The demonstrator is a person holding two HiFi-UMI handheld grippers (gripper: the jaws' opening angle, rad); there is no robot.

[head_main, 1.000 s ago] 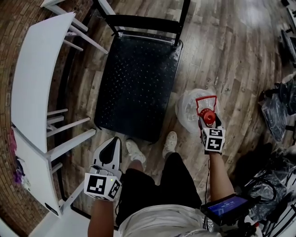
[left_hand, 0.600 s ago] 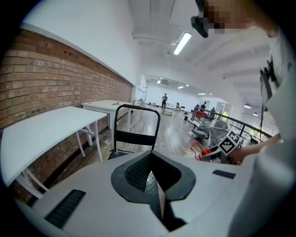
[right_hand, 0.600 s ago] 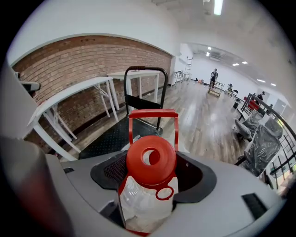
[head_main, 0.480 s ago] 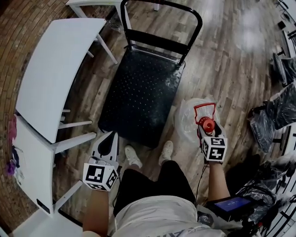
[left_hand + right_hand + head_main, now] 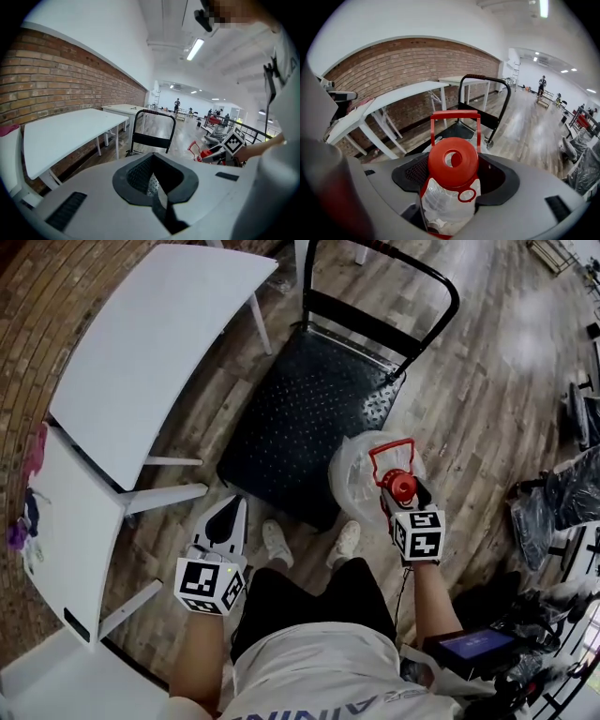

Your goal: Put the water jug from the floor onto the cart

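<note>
Floorboards (image 5: pixel 478 399) of grey wood fill the head view, with a black cart (image 5: pixel 309 418) lying ahead of the person, its handle bar (image 5: pixel 412 277) at the far end. The right gripper (image 5: pixel 399 491) is clamped on the neck of the water jug (image 5: pixel 361 470), a clear plastic jug with a red cap (image 5: pixel 401 486) and a red carry loop (image 5: pixel 392 454). Seen from above, the jug overlaps the near right corner of the cart deck; whether its base rests on anything cannot be told. The left gripper (image 5: pixel 225 526) hangs low beside the person's left shoe (image 5: pixel 277 543), well apart from the jug. White tables (image 5: pixel 155 343) stand to the left along a brick wall (image 5: pixel 37 296).

In the left gripper view, the left gripper (image 5: pixel 156 190) has its jaws pressed together with nothing between them. Beyond it stand the cart (image 5: pixel 151 138), a white table (image 5: pixel 70 131) and the brick wall (image 5: pixel 56 79). At the right edge the right gripper (image 5: pixel 220 153) shows with the jug's red loop (image 5: pixel 194 149) beside it.

In the right gripper view, the right gripper (image 5: pixel 450 190) is shut around the jug (image 5: pixel 447 206) just below the cap (image 5: pixel 453 161), the clear neck filling the gap between the jaws. The red loop (image 5: pixel 454 115) stands upright above the cap. Behind it are the cart deck (image 5: pixel 457 131), the handle bar (image 5: pixel 485 78), the white tables (image 5: pixel 396 101) and the brick wall (image 5: pixel 417 63).
</note>
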